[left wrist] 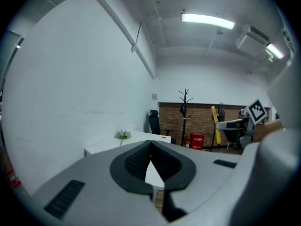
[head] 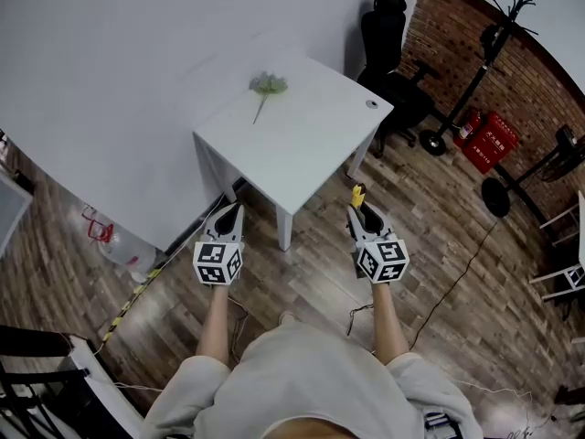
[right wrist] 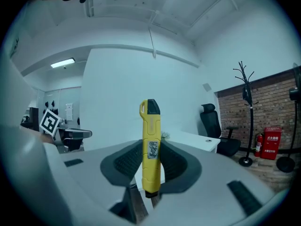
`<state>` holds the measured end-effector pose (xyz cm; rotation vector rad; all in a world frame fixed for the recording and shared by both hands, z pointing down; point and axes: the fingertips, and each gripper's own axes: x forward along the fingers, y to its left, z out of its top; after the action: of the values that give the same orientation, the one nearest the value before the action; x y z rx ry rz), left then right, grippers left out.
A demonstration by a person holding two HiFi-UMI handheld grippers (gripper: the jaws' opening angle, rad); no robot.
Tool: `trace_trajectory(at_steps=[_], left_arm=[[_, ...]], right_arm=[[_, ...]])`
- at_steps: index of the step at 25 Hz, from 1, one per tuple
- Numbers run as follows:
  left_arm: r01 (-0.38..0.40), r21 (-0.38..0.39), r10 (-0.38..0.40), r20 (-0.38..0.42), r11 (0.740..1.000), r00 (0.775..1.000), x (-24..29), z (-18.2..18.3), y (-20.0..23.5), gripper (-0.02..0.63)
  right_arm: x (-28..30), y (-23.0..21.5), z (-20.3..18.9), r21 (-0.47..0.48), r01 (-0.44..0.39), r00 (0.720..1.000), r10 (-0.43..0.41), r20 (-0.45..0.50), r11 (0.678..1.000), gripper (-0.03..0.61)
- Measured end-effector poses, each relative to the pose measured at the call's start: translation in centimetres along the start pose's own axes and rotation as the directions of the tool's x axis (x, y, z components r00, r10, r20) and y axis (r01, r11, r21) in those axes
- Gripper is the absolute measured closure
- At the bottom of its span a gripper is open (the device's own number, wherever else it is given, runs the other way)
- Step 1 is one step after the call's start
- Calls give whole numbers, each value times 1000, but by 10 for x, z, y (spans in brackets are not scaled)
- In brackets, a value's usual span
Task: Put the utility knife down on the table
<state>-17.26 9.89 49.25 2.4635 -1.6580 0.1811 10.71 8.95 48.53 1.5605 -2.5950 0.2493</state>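
A yellow utility knife (right wrist: pixel 151 147) with a black tip stands upright between the pads of my right gripper (right wrist: pixel 150 166), which is shut on it. In the head view its yellow end (head: pixel 357 194) sticks out of the right gripper (head: pixel 363 210), short of the white table (head: pixel 302 140). My left gripper (head: pixel 229 212) is held level beside it, a little short of the table's near corner. Its jaws (left wrist: pixel 151 145) meet at the tips with nothing between them. The white table (left wrist: pixel 141 138) shows ahead in the left gripper view.
A small green sprig (head: pixel 266 87) lies on the table's far side, and a small round object (head: pixel 372 104) sits near its right edge. A black office chair (head: pixel 388 53), a coat stand (head: pixel 475 76) and red boxes (head: pixel 487 141) stand to the right. Cables (head: pixel 457 277) run over the wooden floor.
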Motion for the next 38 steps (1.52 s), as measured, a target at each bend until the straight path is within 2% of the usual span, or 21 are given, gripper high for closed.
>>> trace_trajectory(at_steps=[9,24,31,38], left_arm=[[30,-4,-30,-7,1000,1000,49,4,39,607],[44,4,-44,-49,999,998,99,-7,42,607],[52,17,-51,-51,999,997,155,2,48,607],[36,20,-35,-55,999,998,227,22,62,607]], right_arm=[[54,-7,2,-10,19,1000,-19,-19,1000,468],[87,-43,-18,25,29,998,-28,-48,999,468],[128,-76,-20,31,22,998,-21,-56,999,469],[192,-120,-2,30,-6,998,8,-57,1000,469]])
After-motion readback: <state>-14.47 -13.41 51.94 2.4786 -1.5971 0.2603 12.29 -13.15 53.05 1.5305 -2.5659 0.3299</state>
